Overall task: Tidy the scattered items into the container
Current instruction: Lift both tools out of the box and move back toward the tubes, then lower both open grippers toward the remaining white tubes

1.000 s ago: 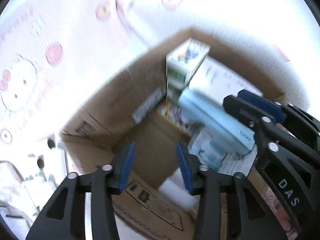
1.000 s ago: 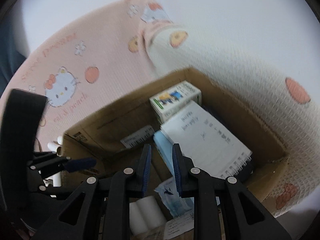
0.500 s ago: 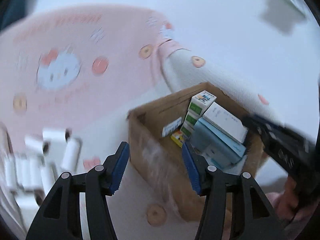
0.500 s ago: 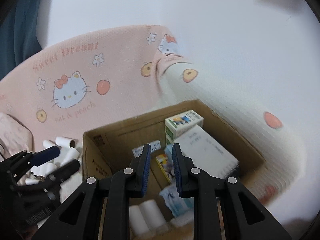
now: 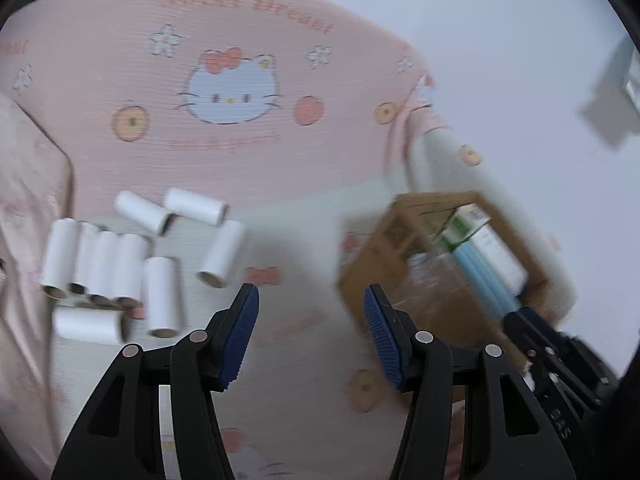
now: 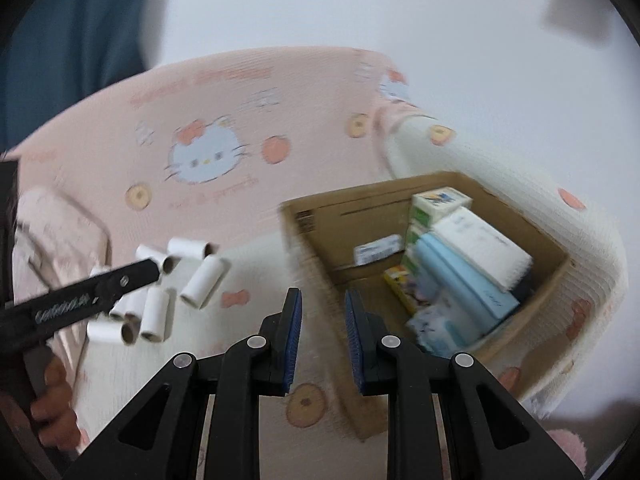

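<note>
Several white cardboard rolls [image 5: 120, 268] lie scattered on the pink and white blanket, at the left of both views [image 6: 160, 300]. A brown cardboard box [image 6: 312, 216] stands on the right, holding small cartons, a notebook and blue packs; it also shows in the left wrist view [image 5: 380, 276]. My left gripper [image 5: 310, 336] is open and empty, above the blanket between the rolls and the box. My right gripper [image 6: 322, 336] is open by a narrow gap and empty, over the box's near left wall. The left gripper also shows at the left of the right wrist view [image 6: 96, 292].
A Hello Kitty blanket [image 5: 232, 92] covers the surface. A pale pink cushion [image 5: 24, 184] lies at the far left. A white wall [image 6: 360, 8] is behind. The blanket's white folded edge [image 6: 580, 248] rises beside the box on the right.
Both grippers have pulled back out of the box and swung left, with the rolls now in view. The left gripper's jaws stand wider and the right's have opened a little.
</note>
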The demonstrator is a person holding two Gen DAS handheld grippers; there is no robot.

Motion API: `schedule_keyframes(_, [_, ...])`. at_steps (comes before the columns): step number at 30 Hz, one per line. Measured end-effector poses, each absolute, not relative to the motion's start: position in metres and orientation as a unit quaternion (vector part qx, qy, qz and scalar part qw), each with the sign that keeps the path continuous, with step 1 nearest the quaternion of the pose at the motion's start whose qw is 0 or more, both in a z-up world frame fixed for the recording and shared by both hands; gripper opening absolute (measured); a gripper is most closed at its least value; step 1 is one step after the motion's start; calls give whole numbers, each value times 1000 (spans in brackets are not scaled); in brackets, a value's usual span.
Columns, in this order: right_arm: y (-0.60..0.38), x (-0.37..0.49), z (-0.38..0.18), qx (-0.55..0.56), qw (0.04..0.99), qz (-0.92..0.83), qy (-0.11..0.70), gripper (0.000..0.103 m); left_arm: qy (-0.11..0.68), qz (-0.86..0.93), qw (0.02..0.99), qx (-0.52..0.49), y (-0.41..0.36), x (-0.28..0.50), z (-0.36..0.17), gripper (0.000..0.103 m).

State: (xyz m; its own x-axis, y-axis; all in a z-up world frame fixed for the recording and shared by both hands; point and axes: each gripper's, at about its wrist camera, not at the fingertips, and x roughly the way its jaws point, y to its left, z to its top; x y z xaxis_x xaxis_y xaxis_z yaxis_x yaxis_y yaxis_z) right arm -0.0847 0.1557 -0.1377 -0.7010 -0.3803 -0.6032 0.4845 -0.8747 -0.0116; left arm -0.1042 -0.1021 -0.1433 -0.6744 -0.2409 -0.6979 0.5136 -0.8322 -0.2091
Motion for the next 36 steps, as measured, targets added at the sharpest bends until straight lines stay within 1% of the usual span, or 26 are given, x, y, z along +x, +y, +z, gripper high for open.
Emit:
schedule_keyframes(4, [119,-58,-151,284,245,-909,180,19,153,-892,237,353,-122,-88,-148,59])
schedule_keyframes(6, [100,-47,-160,270,239,-904,230,19,154,-884,247,366,-140,-81,-146,59])
schedule_keyframes(9, [82,-36,-170,265,253,-894,258,19,162,-878,271,361,-170,-61,-137,59])
schedule_keyframes(12, [71,-30,-176,271,263,-890,256,19,146,-873,300,356,-192,-41,-129,59])
schedule_keyframes(15, [60,-26,-184,286,274,-884,248,19,133,-862,317,372,-210,-24,-130,59])
schedule_keyframes(20, [37,-25,-208,321,289,-862,265,20,116,-839,330,417,-233,-3,-152,59])
schedule_keyframes(22, [31,-27,-218,333,290,-855,274,20,123,-828,333,433,-239,2,-166,59])
schedule_keyframes(26, [25,-35,-233,355,293,-844,275,20,172,-812,324,454,-248,9,-200,59])
schedule_keyframes(30, [19,-50,-246,397,308,-829,247,20,186,-805,313,468,-245,8,-222,59])
schedule_keyframes(36, [10,-68,-257,449,342,-807,175,20,180,-806,303,476,-236,2,-236,59])
